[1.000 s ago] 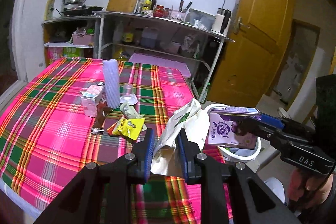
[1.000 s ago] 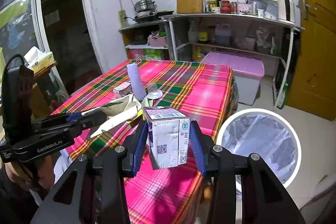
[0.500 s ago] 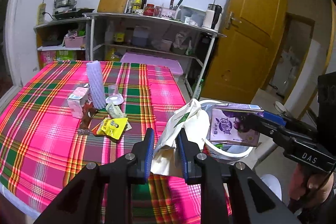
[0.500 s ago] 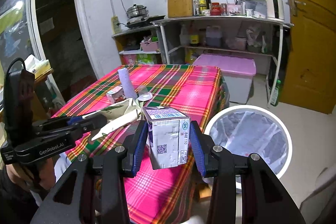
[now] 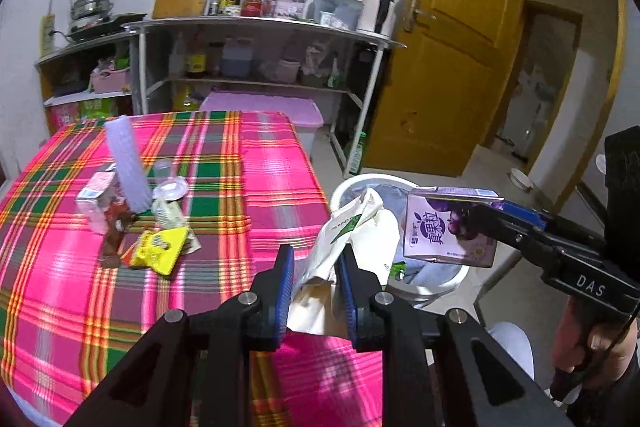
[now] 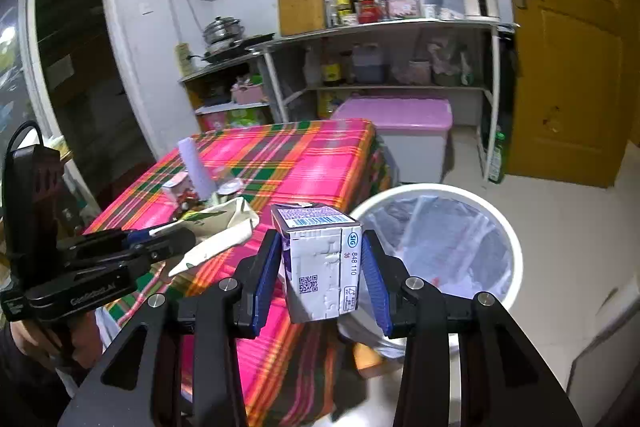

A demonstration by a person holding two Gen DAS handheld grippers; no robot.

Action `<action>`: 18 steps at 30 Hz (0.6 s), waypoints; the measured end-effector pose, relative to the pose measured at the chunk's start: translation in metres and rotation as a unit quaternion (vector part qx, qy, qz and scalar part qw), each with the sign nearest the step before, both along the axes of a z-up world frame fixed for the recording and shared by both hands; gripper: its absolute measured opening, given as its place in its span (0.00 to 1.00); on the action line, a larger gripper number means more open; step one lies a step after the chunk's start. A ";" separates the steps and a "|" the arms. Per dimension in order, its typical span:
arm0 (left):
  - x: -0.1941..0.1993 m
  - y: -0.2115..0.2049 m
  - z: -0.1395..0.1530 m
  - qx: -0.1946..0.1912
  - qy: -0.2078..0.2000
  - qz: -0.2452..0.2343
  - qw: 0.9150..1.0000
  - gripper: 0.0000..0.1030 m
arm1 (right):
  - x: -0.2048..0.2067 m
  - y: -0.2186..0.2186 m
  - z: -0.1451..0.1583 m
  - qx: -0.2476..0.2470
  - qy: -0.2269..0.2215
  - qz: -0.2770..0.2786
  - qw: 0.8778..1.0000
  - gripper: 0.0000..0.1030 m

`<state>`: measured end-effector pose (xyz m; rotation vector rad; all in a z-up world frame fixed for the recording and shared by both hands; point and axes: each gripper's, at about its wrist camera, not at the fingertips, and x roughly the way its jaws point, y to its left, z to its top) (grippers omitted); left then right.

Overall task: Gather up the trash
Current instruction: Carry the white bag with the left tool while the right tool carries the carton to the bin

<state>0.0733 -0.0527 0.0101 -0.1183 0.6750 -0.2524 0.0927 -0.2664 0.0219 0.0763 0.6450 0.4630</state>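
My left gripper (image 5: 314, 259) is shut on a crumpled white paper bag (image 5: 360, 231) with green print, held at the table's right edge beside the bin. My right gripper (image 6: 322, 251) is shut on a purple and white drink carton (image 6: 322, 267), held in the air left of the white trash bin (image 6: 516, 259) with its clear liner. In the left wrist view the carton (image 5: 444, 231) hangs over the bin (image 5: 352, 187). In the right wrist view the paper bag (image 6: 224, 227) sticks out of the left gripper (image 6: 188, 239).
On the pink plaid table (image 5: 260, 187) lie a pink carton (image 5: 96, 195), a white foam sleeve (image 5: 126, 163), a clear cup (image 5: 168, 183), a yellow wrapper (image 5: 160, 251) and a brown wrapper. Metal shelves (image 5: 260, 27), a purple-lidded box (image 6: 400, 115) and a yellow door (image 5: 452, 47) stand behind.
Both grippers have moved rightward off the table with their loads. The bin has come nearer and larger in both views, and the carton now hangs over it.
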 end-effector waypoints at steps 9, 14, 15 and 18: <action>0.022 -0.032 -0.012 0.012 0.018 -0.031 0.999 0.22 | 0.012 -0.032 -0.016 0.006 0.019 -0.038 0.999 0.41; 0.037 -0.049 -0.020 0.020 0.028 -0.045 0.998 0.22 | 0.021 -0.044 -0.026 0.000 0.028 -0.053 0.998 0.41; 0.040 -0.053 -0.023 0.022 0.031 -0.048 0.998 0.22 | 0.021 -0.045 -0.028 -0.002 0.030 -0.055 0.998 0.41; 0.049 -0.061 -0.029 0.024 0.039 -0.056 0.997 0.22 | 0.027 -0.050 -0.035 -0.003 0.040 -0.060 0.997 0.41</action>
